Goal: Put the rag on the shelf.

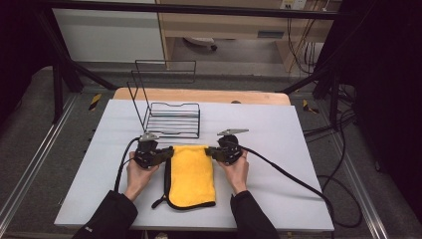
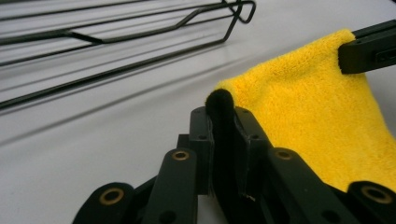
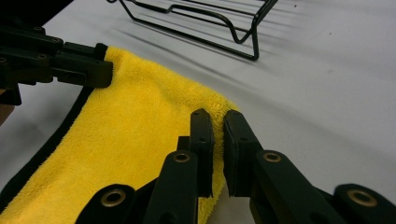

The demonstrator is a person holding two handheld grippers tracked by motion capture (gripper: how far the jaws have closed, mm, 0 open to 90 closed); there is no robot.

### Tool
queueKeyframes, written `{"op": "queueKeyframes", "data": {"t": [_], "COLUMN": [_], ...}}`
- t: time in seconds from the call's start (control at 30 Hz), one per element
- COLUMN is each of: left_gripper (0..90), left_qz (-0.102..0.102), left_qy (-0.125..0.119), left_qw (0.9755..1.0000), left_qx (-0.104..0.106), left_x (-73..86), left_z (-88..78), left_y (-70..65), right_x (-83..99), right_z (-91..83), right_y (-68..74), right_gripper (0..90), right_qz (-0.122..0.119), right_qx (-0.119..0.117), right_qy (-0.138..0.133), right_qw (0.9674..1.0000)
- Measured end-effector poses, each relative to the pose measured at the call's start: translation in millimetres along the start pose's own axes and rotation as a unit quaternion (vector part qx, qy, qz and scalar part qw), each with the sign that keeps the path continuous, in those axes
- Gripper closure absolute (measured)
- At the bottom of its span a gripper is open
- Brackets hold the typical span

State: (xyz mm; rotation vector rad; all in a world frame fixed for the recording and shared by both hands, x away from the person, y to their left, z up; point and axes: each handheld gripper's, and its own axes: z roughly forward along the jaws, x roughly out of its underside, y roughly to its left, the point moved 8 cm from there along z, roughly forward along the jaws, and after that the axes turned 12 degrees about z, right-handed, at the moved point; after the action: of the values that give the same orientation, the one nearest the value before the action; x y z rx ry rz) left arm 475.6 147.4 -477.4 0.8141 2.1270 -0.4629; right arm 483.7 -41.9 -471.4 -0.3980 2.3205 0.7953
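Note:
A folded yellow cloth (image 1: pixel 191 177) with a black hem lies on the white table (image 1: pixel 278 139), long side toward the person. My left gripper (image 1: pixel 169 152) is shut on the cloth's far left corner; in the left gripper view the black hem (image 2: pixel 221 105) is pinched between the jaws. My right gripper (image 1: pixel 211 152) is shut on the far right corner, where the yellow cloth (image 3: pixel 140 130) runs in between the closed jaws. Each gripper view also shows the other gripper (image 2: pixel 369 46) (image 3: pixel 65 60) clamped on the opposite corner.
A black wire rack (image 1: pixel 166 107) stands just beyond the cloth, toward the table's far edge, its base wires close to both grippers (image 2: pixel 116 42) (image 3: pixel 210 28). Cables trail from each gripper across the table. A wooden board (image 1: pixel 199 94) lies at the far edge.

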Motion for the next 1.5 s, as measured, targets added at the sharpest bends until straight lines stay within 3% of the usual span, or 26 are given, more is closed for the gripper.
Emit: {"op": "queueKeyframes", "data": {"t": [0.8,1.5], "left_gripper": [79.3,79.4], "left_qz": [0.024,0.047], "left_qy": [-0.064,-0.126], "left_qw": [0.9977,0.9909], "left_qx": [0.004,0.0], "left_x": [-20.2,-45.6], "left_z": [-42.2,-81.2], "left_y": [-22.1,-36.3], "right_x": [-5.9,-23.7], "right_z": [-39.9,-73.9], "right_y": [26.4,51.5], "right_gripper": [83.7,83.8], "right_qz": [-0.036,-0.075], "right_qx": [-0.018,-0.026], "right_qy": [-0.065,-0.129], "right_qw": [0.9971,0.9884]}}
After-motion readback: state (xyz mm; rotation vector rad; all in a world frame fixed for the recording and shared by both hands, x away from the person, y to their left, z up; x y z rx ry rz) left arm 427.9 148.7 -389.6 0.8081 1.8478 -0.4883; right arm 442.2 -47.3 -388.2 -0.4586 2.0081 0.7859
